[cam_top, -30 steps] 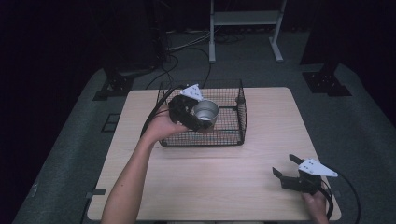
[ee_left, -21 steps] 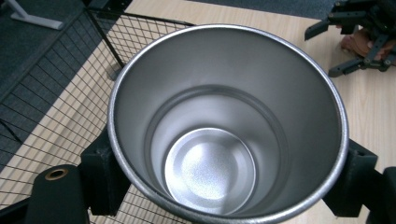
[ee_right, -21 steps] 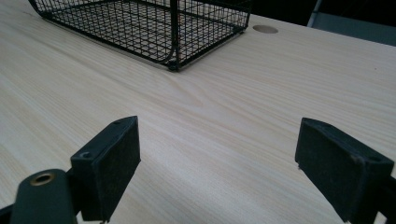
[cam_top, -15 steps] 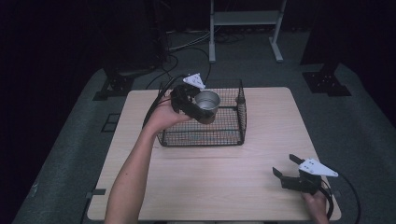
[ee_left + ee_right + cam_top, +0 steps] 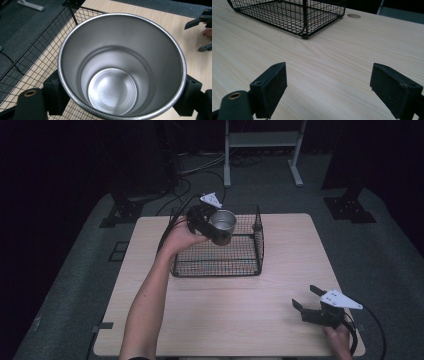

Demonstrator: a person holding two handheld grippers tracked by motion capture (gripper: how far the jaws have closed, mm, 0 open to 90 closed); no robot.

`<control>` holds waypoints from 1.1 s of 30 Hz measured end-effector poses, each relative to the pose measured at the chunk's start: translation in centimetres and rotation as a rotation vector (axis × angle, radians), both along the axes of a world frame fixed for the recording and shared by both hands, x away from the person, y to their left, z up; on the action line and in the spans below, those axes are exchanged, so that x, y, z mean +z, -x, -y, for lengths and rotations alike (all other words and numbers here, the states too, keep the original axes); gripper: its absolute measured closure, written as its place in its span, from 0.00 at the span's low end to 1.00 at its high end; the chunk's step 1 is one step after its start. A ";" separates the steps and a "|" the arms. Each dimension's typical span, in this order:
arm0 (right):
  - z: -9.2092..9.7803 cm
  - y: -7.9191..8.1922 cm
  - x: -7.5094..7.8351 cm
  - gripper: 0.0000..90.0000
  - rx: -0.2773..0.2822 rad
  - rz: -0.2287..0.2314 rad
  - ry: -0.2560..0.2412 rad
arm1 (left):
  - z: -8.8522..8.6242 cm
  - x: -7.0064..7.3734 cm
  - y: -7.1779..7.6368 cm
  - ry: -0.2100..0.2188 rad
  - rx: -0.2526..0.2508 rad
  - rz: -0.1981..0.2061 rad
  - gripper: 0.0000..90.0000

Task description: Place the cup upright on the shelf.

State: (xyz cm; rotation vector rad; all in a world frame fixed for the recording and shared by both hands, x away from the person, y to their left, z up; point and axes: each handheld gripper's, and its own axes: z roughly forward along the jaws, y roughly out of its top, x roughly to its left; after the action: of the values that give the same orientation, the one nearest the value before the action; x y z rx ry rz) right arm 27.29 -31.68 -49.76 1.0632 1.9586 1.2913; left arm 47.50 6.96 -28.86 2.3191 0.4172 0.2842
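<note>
1. Right tool sits nearest us on the pale wooden surface, jaws spread and empty.
2. We have open room between it and the black wire basket.
3. Left tool grips the shiny, round steel cup by its sides above the basket; we judge it light, rigid, slippery.

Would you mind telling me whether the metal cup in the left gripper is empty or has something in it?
Empty. The left gripper view looks straight down into the metal cup, and its bare, shiny bottom shows with nothing lying on it.
</note>
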 end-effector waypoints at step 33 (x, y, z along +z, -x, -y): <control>0.2 0.0 0.0 0.15 0.006 0.004 -0.019 | 2.1 -6.8 -4.2 -0.078 0.059 -0.103 0.20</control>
State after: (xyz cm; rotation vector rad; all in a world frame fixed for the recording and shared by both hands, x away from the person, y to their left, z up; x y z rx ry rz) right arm 27.26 -31.88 -49.75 1.0637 1.9512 1.3161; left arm 51.67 4.87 -35.66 2.4077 0.5344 0.2132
